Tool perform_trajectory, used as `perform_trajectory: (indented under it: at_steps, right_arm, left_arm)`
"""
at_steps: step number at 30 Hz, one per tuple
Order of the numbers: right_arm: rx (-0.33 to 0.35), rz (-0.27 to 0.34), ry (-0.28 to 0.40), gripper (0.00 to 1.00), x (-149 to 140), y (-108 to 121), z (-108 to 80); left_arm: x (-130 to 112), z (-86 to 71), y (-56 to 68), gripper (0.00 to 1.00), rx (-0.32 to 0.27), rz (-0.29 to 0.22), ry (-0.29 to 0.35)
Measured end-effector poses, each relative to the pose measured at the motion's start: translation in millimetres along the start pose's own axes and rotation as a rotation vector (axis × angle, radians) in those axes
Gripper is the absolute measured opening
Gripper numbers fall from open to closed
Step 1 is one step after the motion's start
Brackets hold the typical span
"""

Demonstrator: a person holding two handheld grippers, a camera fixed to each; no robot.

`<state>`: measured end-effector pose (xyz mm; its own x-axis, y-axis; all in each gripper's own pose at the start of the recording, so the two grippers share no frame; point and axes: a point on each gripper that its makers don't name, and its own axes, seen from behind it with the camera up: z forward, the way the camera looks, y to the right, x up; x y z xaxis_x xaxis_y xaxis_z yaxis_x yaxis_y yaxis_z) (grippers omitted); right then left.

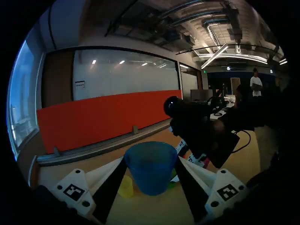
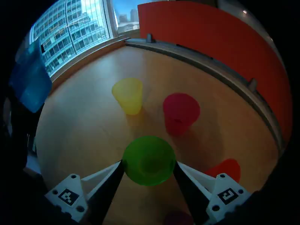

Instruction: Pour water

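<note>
A blue cup (image 1: 151, 174) sits upright between the fingers of my left gripper (image 1: 151, 163), which is shut on it and holds it above the wooden table (image 1: 157, 210). In the right gripper view, my right gripper (image 2: 149, 167) is shut on a green cup (image 2: 149, 157), seen from above over the table (image 2: 86, 123). That blue cup (image 2: 30, 80) also appears at the far left, raised and tilted. The right gripper (image 1: 195, 129) and the hand holding it show dark, just behind the blue cup. Whether either cup holds water cannot be seen.
A yellow cup (image 2: 128, 95) and a pink-red cup (image 2: 180, 112) stand on the table beyond the green cup, and an orange-red cup (image 2: 226, 168) stands to the right. An orange wall panel (image 2: 225, 41) and a rail border the table. A person (image 1: 256, 83) stands far off.
</note>
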<state>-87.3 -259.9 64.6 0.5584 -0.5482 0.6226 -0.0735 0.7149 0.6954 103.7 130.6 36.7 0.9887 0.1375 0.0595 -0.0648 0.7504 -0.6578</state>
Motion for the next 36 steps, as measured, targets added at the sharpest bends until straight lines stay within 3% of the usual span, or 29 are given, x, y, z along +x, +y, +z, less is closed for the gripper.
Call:
perform_trajectory:
  at_steps: [18,28,36]
  right_arm:
    - [-0.001,-0.011,0.046,0.93,8,-5,-19.3]
    - [-0.015,-0.022,0.115,0.93,13,-6,-42.1]
    - [-0.030,-0.034,0.217,0.93,28,-7,-69.2]
  left_arm:
    - [4,-0.9,1.2,0.86,0.006,0.004,0.002]
    - [0,-2.0,-1.0,0.86,0.016,-0.004,-0.005]
    - [0,-0.3,-0.8,0.87,0.017,-0.012,-0.009]
